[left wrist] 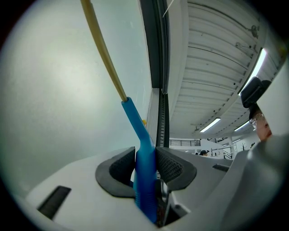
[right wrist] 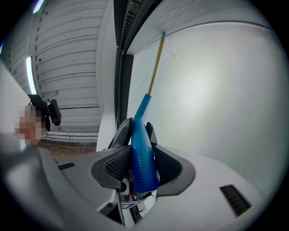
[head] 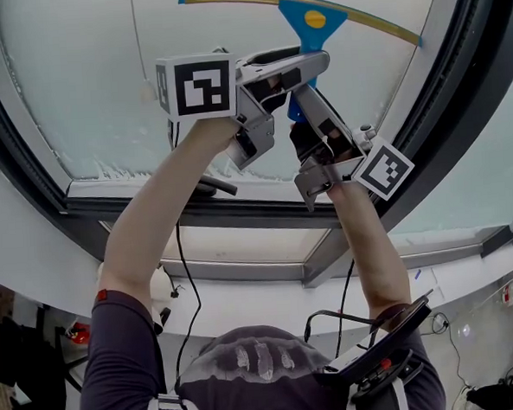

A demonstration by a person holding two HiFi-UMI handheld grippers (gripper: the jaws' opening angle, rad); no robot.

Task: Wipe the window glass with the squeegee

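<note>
On the window glass [head: 84, 80], the squeegee [head: 314, 19] blade lies crosswise, its handle running down. Left claw [left wrist: 145, 167] and right claw [right wrist: 141, 164] both pinch that handle from below.

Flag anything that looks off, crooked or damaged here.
Nothing is damaged. The left gripper and right gripper both clamp the squeegee by its blue handle. The one oddity: a ragged whitish film along the lower and left edges of the window glass, apparently not yet wiped.
</note>
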